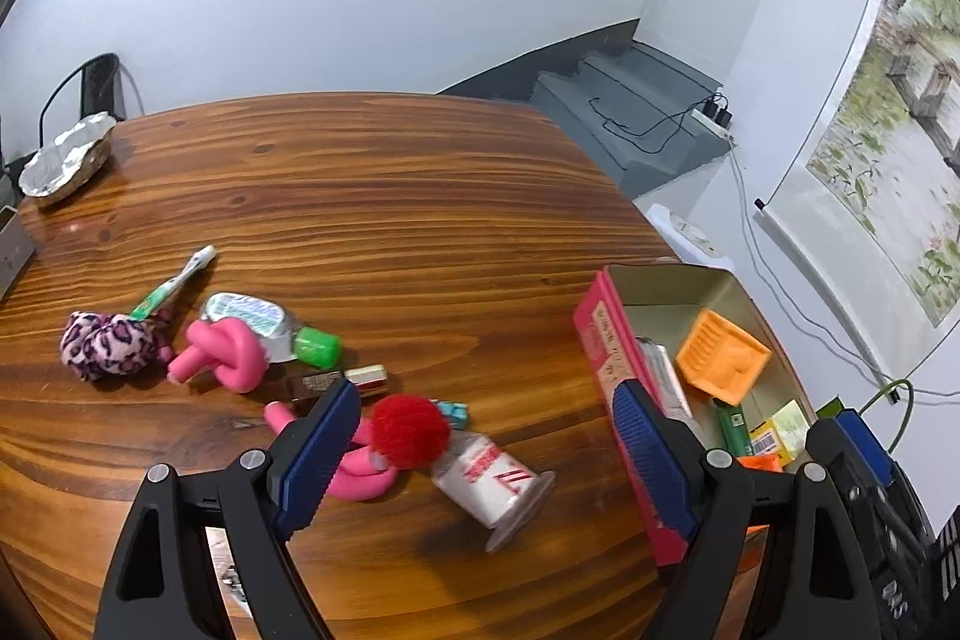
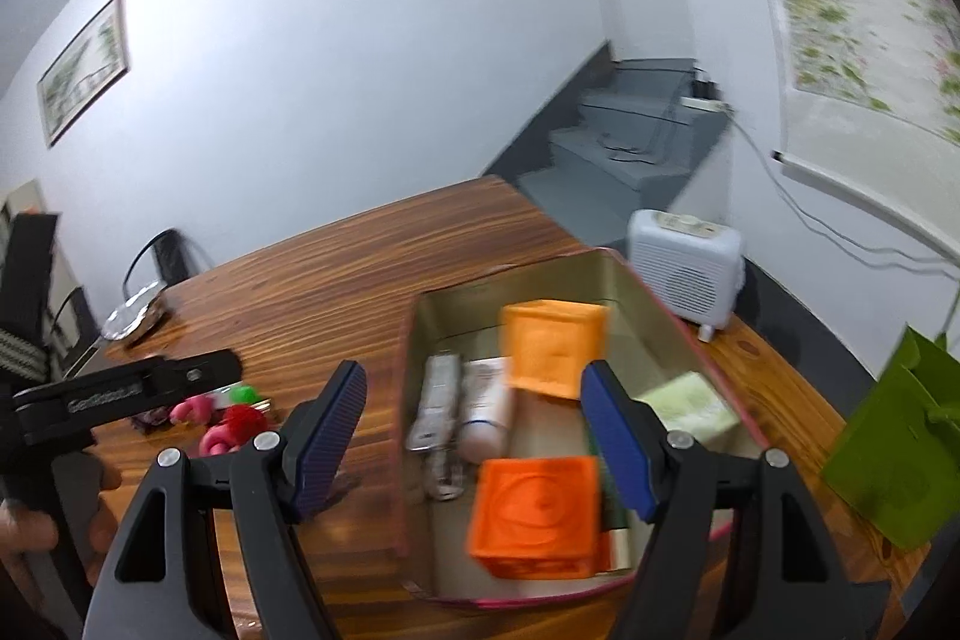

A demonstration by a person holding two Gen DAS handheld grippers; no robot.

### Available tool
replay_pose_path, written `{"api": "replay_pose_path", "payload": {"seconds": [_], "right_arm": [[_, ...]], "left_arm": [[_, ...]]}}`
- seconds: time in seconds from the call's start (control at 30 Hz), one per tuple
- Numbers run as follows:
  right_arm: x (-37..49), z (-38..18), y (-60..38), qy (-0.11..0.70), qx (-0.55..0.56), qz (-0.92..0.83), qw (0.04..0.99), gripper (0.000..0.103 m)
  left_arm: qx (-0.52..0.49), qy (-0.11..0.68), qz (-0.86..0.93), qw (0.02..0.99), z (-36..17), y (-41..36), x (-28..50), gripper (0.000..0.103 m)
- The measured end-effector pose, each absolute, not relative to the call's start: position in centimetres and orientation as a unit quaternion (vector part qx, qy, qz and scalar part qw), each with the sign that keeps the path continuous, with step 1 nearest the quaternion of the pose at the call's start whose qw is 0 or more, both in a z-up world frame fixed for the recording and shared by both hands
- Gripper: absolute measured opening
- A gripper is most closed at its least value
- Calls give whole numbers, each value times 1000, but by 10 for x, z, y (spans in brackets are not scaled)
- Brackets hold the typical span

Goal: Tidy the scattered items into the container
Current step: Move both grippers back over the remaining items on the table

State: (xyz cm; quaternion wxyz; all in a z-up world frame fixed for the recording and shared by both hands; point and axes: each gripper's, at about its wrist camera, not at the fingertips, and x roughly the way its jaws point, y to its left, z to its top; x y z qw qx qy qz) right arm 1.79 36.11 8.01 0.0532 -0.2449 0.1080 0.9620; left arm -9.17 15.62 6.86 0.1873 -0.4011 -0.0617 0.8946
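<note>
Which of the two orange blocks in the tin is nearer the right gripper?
The front orange block, just below the open right gripper. The other orange block sits farther back in the tin.

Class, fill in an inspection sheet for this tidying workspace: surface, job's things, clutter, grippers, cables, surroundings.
Surface: wooden table, bare at the far side.
Job's things: pink-rimmed tin holds two orange blocks, tubes and a pale green box. Still on the table: red pompom, white bottle on its side, toothbrush, leopard scrunchie, pink knotted toy.
Clutter: foil-lined bowl; green bag.
Grippers: left hand-held gripper open, empty; right hand-held gripper open, empty, over the tin.
Cables: power strip and leads on the steps.
Surroundings: heater, wall scroll.
</note>
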Motion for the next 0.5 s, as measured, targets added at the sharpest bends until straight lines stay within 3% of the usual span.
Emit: {"api": "replay_pose_path", "payload": {"seconds": [0.5], "right_arm": [[-15,53,258,-3,-314,939,-145,77]], "left_arm": [[-402,-103,900,132,65,72,-100,88]]}}
